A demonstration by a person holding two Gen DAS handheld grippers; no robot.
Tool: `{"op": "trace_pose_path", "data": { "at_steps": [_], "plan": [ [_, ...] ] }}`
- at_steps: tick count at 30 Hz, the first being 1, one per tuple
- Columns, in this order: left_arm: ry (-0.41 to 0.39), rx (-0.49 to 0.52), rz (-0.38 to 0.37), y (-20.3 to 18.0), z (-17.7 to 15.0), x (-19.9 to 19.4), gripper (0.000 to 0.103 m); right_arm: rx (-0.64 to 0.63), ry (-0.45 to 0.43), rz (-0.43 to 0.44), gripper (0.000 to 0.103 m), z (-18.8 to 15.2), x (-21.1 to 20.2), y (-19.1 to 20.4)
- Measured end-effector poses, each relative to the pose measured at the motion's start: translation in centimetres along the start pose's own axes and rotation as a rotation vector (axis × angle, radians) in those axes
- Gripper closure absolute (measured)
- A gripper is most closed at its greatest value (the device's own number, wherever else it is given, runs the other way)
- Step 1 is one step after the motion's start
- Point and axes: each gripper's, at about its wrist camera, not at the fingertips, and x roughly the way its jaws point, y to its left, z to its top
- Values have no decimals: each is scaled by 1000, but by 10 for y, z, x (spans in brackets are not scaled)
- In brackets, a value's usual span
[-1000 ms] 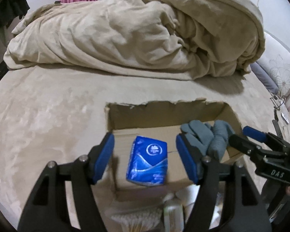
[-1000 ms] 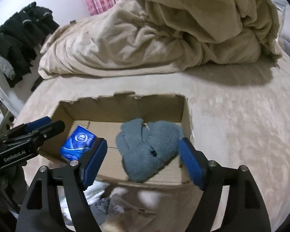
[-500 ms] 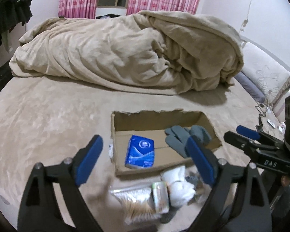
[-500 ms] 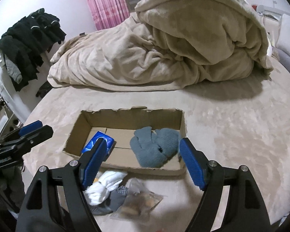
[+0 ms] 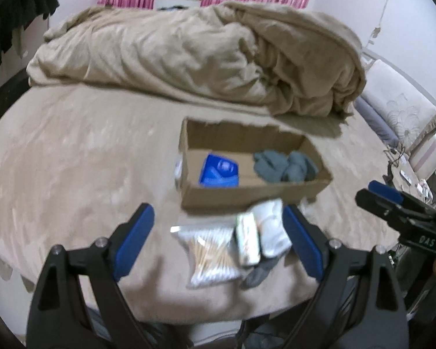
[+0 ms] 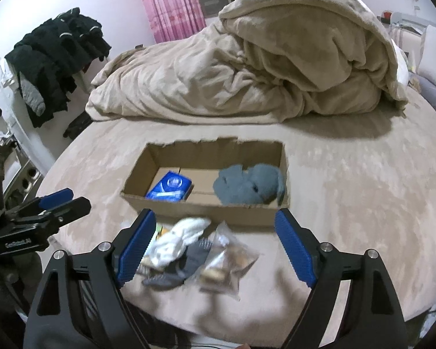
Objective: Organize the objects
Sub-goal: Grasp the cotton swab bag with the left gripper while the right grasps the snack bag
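My left gripper (image 5: 218,238) gapes empty; my right gripper (image 6: 215,245) is opening, empty. Only the left view shows a clear bag of cotton swabs (image 5: 209,254) before the shallow brown cardboard box (image 5: 247,197); only the right shows dark clothes (image 6: 58,55) hanging beyond it.

Both wrist views tilt down, near, sharing the cardboard box (image 5: 247,200) (image 6: 200,209).

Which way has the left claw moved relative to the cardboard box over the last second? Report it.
Yes. The left claw has backed away from the brown cardboard box, from over its blue tissue pack to the loose items in front.
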Motion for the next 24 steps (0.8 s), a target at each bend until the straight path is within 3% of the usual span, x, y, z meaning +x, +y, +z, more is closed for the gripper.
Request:
{"op": "trace_pose_path", "data": {
  "at_steps": [12,17,24],
  "plan": [
    [130,-43,27,14,-46,35,12,22,95,-10,17,-41,30,-3],
    [138,-10,63,14,-52,50,12,28,117,-5,17,-47,42,-6],
    [163,-5,54,14,-49,73,12,32,131,-25,17,-53,57,-10]
  ]
}}
